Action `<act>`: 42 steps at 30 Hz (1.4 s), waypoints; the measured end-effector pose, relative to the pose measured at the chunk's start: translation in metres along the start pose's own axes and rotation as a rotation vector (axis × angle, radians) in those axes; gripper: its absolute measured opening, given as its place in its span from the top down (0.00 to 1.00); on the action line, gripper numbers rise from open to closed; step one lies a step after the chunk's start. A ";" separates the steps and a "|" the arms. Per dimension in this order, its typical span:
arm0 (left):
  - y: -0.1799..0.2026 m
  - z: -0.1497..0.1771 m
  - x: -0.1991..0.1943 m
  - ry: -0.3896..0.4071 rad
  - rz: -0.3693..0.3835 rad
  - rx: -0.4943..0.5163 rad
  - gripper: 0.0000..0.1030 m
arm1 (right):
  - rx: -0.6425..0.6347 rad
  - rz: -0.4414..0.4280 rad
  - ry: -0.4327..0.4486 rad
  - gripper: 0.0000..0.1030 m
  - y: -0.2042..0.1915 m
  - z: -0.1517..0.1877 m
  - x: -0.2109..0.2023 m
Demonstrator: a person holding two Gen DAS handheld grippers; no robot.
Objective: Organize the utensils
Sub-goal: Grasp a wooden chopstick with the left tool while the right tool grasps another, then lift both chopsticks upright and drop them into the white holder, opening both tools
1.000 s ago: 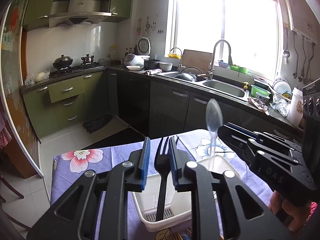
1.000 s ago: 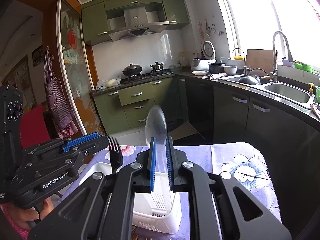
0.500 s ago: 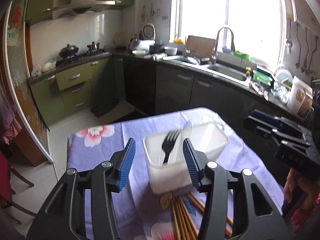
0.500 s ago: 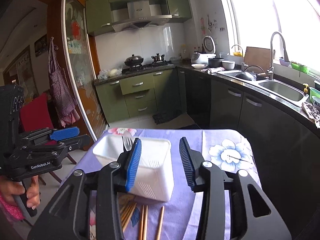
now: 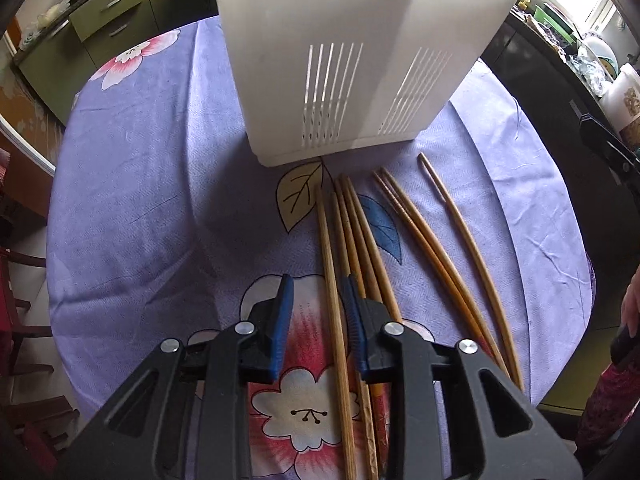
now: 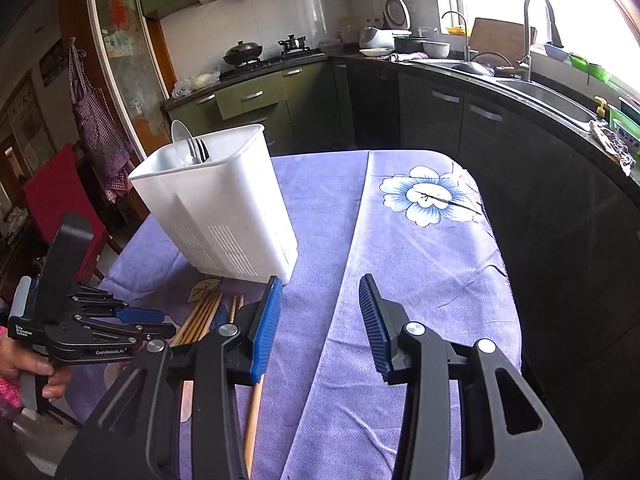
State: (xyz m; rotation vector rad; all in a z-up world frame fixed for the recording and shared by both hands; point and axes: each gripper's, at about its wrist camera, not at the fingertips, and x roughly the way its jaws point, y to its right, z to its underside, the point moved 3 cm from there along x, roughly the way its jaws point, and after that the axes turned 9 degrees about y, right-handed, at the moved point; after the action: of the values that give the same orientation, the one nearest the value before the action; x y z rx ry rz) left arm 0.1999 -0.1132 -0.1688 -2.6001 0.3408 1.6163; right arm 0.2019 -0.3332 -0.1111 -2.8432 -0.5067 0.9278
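surface: counter (image 6: 400, 280) under lilac flowered cloth (image 5: 140, 200) | on it: white slotted utensil bin (image 5: 352, 60) upright at far side | wooden chopsticks (image 5: 360, 240) loose, lying just before the bin

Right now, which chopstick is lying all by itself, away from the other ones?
The curved chopstick farthest right in the left wrist view. It lies alone on the purple cloth, while the others cluster in touching groups beside it.
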 end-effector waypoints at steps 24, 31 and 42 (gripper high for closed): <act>-0.004 0.011 0.010 -0.081 -0.039 0.058 0.93 | -0.170 -0.056 -0.351 0.61 -0.068 0.048 0.086; -0.030 0.013 0.002 -0.065 -0.044 0.045 0.93 | -0.207 -0.002 -0.409 0.70 -0.076 0.056 0.109; -0.026 0.016 0.003 -0.048 -0.036 0.062 0.93 | -0.206 -0.012 -0.428 0.94 -0.088 0.053 0.115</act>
State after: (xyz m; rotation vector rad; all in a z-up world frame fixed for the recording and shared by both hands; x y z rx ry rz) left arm 0.1930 -0.0860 -0.1807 -2.5033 0.3342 1.6263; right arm 0.2332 -0.2109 -0.1996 -2.8068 -0.6947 1.5787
